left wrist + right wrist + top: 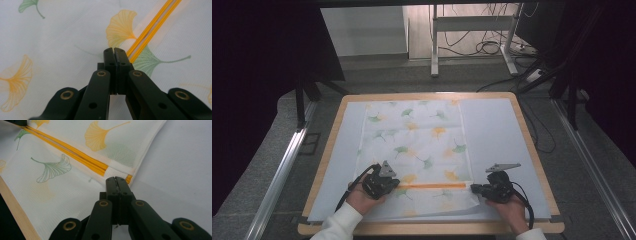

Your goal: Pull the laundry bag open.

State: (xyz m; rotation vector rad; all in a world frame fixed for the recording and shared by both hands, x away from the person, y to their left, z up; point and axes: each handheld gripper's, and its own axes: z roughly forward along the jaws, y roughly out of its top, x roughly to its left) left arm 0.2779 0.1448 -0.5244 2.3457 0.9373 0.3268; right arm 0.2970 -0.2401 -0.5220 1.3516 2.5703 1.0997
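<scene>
Left tongs (388,186), held in the person's left hand (362,197), sit at the L end of the orange zipper (432,185), near the front edge of the desk (327,145). In left gripper view the jaws are pressed together, tips right at the zipper's end; can't tell whether they pinch fabric or a pull.

Center: white mesh bag (417,145) w/ green and yellow ginkgo-leaf print lies flat on a pale sheet (497,130) covering the desk. Zipper runs straight across the bag's near part, L to R, between the two tongs.

Right tongs (475,188), in the right hand (509,207), sit at the bag's R edge by the zipper's other end. In right gripper view the jaws are closed tight, tips touching the bag's corner (128,179) where the orange tape ends; a grip on cloth can't be confirmed. Pale sheet to the R of it, wood desk edge (20,215) at lower L.
</scene>
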